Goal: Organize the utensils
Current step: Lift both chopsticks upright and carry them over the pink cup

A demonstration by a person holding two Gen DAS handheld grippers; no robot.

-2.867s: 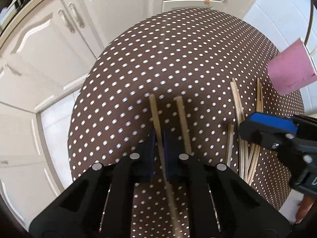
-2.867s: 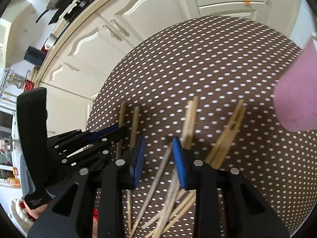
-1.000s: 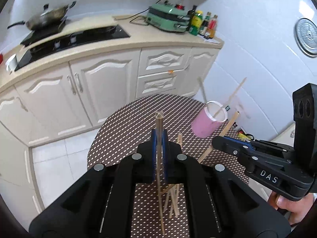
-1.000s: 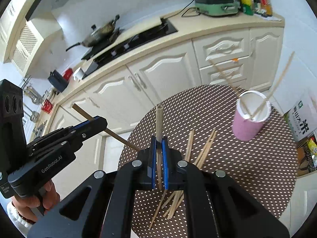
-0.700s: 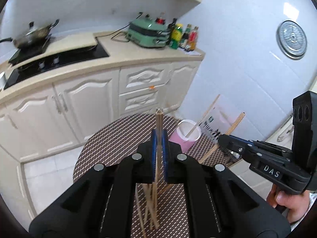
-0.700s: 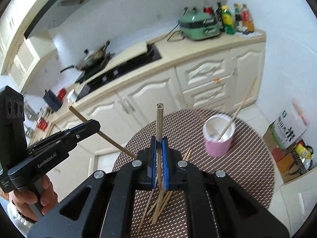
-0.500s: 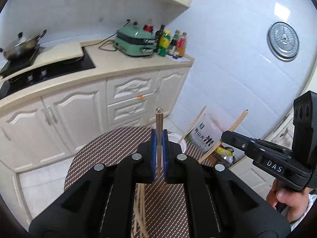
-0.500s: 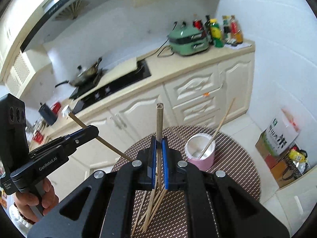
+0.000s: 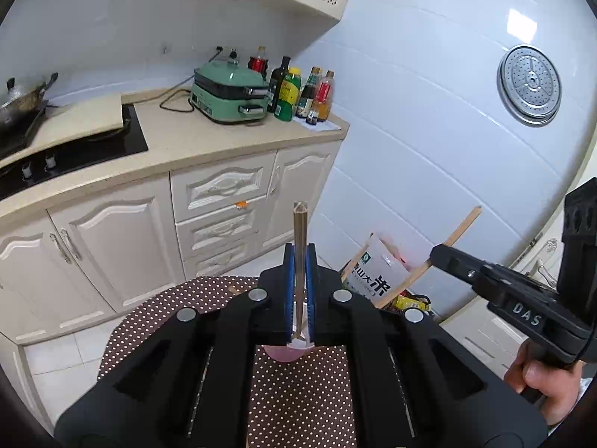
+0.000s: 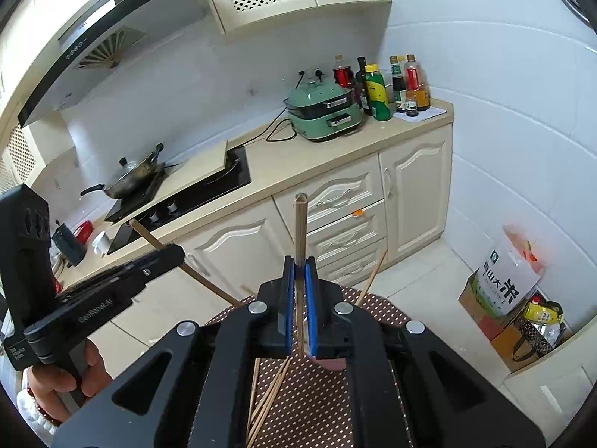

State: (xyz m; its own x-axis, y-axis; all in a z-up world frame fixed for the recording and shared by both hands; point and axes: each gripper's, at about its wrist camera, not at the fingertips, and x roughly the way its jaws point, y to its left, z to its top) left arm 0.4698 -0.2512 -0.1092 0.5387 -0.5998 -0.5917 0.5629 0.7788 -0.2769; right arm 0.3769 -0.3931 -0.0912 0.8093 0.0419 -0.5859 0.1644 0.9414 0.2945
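In the left wrist view my left gripper is shut on a wooden chopstick that stands upright between its blue pads. The pink cup shows only as a sliver under the fingers. At the right, my right gripper grips another chopstick, slanted up to the right. In the right wrist view the right gripper is shut on its upright chopstick. The left gripper at the left holds its chopstick. The cup is mostly hidden, with one chopstick leaning out of it.
Several loose chopsticks lie on the round brown polka-dot table. Beyond it are cream cabinets, a counter with a green cooker and bottles, and a rice bag on the floor by the white wall.
Both grippers have risen and tilted upward with their chopsticks still gripped. The table and the pink cup have dropped low in both views, and the cup now lies under the fingers.
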